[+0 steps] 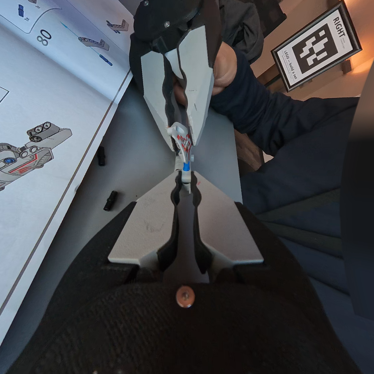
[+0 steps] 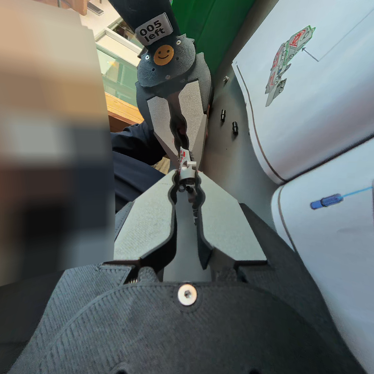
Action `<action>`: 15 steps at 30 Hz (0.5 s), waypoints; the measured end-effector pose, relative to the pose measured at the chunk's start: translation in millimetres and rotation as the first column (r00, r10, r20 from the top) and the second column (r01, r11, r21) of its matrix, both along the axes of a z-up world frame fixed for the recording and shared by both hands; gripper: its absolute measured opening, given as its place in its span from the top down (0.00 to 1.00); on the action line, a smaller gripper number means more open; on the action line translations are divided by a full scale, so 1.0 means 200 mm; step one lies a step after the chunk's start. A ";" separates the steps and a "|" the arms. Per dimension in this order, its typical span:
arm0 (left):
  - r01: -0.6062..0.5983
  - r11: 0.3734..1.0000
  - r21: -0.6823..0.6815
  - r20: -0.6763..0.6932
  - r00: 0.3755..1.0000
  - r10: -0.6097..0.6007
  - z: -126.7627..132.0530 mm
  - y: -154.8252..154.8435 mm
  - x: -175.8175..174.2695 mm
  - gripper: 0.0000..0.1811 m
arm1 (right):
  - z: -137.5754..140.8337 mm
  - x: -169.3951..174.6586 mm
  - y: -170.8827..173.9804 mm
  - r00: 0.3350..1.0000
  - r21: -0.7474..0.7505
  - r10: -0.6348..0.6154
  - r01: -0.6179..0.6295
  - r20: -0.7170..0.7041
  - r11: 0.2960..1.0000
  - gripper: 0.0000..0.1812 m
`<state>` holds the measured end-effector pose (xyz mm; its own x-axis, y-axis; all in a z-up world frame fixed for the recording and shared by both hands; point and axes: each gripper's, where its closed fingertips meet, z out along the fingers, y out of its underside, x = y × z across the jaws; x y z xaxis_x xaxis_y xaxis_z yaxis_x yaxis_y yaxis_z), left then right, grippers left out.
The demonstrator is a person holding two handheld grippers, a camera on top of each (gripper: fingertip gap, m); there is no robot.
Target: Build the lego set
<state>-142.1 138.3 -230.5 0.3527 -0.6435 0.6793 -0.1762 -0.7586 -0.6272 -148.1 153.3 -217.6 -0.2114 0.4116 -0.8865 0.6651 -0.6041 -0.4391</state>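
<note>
**Two grippers tip to tip on one small lego assembly above a grey table**

Landmark: the lego assembly (image 1: 185, 153), held in the air over the grey table (image 1: 141, 182).

- Left gripper (image 1: 185, 178): jaws closed on the near end of the assembly, pinching a pale grey connector piece (image 1: 185, 178) with a blue pin (image 1: 185, 167) just beyond it. In the right wrist view this gripper (image 2: 185, 153) reaches toward the assembly from the far side.
- Right gripper (image 1: 182, 139): jaws closed on the far end of the assembly, clamping a curved white panel (image 1: 183, 139) with a red and grey checker print. A hand (image 1: 220, 68) in a dark sleeve holds this gripper from behind. In its own view, the right gripper (image 2: 187, 178) has a pale grey piece (image 2: 187, 168) between its tips.
- Assembly: spans the gap between the two sets of fingertips, touching both; clear of the table.
- Two black pins (image 1: 101, 156) (image 1: 110, 201): loose on the table, to the left of the assembly, apart from each other.
- Instruction booklet (image 1: 50, 101): lies open on the table, further left than the pins, showing printed build diagrams.
- Framed sign (image 1: 315, 46): stands upright, well beyond the assembly to the right, with a black and white marker pattern.
</note>
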 end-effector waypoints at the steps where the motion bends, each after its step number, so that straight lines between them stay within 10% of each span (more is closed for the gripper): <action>1: 0.000 1.000 0.000 0.000 1.000 0.000 0.00 0.00 0.00 0.97 | 0.00 0.00 0.00 1.000 0.021 0.004 -0.004 -0.003 1.000 0.94; 15: 0.011 1.000 -0.002 0.000 1.000 -0.011 0.00 -0.01 0.00 0.97 | 0.00 -0.01 0.00 0.989 0.274 0.128 -0.102 -0.077 0.956 0.94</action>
<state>-142.5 136.6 -230.5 0.3455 -0.6460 0.6807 -0.1849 -0.7580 -0.6255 -150.1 152.8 -218.3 -0.3475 0.5999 -0.7207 0.6716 -0.3772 -0.6378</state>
